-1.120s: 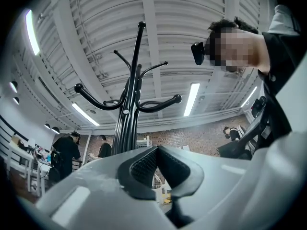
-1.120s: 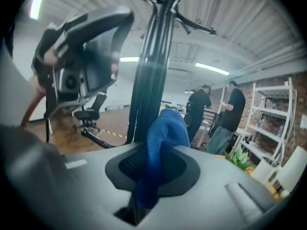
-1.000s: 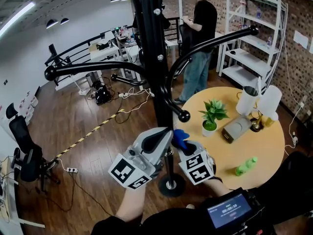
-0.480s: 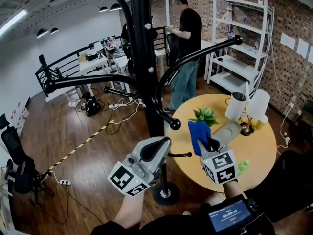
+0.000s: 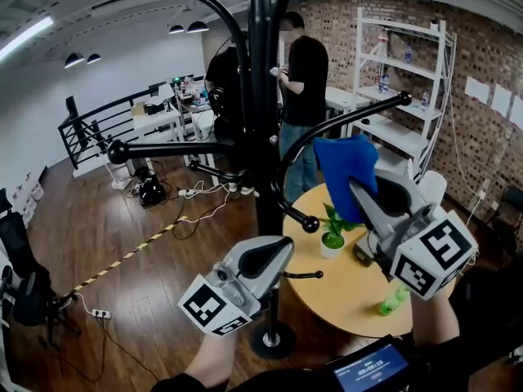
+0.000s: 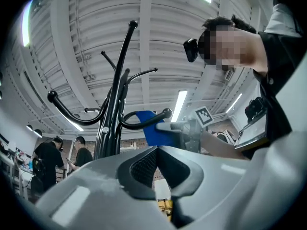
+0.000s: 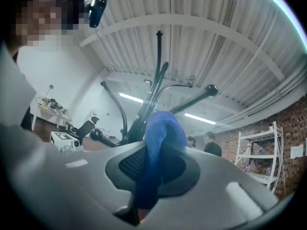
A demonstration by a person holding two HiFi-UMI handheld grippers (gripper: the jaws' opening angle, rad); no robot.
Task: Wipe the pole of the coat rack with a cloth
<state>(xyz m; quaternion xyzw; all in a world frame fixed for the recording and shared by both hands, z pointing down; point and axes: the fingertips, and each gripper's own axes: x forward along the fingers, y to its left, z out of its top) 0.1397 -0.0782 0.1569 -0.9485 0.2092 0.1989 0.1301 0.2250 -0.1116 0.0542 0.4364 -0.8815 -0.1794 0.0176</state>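
The black coat rack pole (image 5: 263, 137) rises through the middle of the head view. My right gripper (image 5: 358, 188) is raised to the right of the pole and is shut on a blue cloth (image 5: 346, 172). The cloth hangs just below a curved rack arm and stands apart from the pole. In the right gripper view the cloth (image 7: 161, 131) is bunched between the pads, with the pole (image 7: 147, 105) beyond it. My left gripper (image 5: 280, 247) sits lower, in front of the pole, shut and holding nothing. The left gripper view looks up at the pole (image 6: 113, 110) and the cloth (image 6: 147, 129).
Knobbed rack arms (image 5: 310, 223) stick out left and right of the pole. A round wooden table (image 5: 347, 305) at the right carries a potted plant (image 5: 331, 233) and a green bottle (image 5: 392, 300). A person (image 5: 303, 96) stands behind the rack by white shelving (image 5: 402, 96).
My right gripper has lifted the blue cloth from low beside the table to up by the rack's right arm. The head view has tilted upward. The left gripper has barely moved.
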